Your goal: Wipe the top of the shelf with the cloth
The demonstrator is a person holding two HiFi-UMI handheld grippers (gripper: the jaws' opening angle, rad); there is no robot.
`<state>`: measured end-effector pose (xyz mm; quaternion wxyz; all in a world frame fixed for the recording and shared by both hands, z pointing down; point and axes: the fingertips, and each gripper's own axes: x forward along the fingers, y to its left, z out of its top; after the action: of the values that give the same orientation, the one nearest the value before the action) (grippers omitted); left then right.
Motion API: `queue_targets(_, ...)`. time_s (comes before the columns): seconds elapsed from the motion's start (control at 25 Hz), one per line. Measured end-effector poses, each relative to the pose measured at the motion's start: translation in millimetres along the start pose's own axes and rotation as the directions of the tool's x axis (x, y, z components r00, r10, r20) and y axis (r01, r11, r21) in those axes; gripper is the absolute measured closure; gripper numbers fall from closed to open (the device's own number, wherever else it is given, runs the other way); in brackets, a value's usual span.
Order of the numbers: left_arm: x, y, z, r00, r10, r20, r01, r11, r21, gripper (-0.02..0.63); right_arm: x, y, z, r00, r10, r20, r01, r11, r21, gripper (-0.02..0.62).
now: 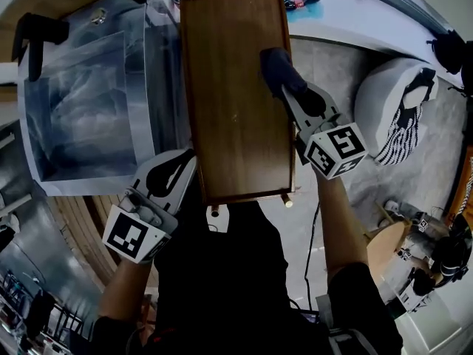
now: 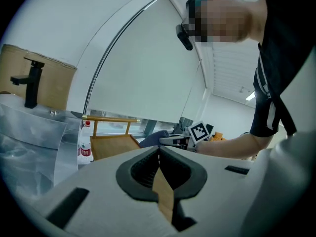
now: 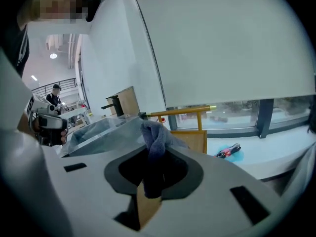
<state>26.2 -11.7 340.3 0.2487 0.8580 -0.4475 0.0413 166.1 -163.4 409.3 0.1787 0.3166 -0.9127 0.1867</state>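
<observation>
Cloth [image 1: 275,66] — dark blue, bunched — in right tongs [image 1: 290,87] on brown shelf top [image 1: 229,124]

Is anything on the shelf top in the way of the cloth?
Nothing visible. The right gripper holds the cloth over the shelf top, which is otherwise bare; the left gripper sits at its near left edge.
</observation>
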Motion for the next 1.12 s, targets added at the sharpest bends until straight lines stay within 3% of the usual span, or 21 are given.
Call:
queue_targets(0.36,41,35,6,1.000,0.001,-0.022,-0.001,1.000,-0.025,0.583,63,-59,18,1.000,-0.020,-0.015,0.020,0.999,-0.032,0.535)
queue_targets(0.68,65,42,3,0.999,-0.018,-0.042,0.016,0.999,-0.046,0.583,111,-103,19,0.998,-0.056,-0.021,0.055,0.997,-0.046,0.535)
queue_targets(1.12,66,46,-3,0.998,-0.023,-0.057,0.020,0.998,-0.060,0.583,128,-127,-28,0.985,-0.096,-0.142,0.088,0.994,-0.065,0.535)
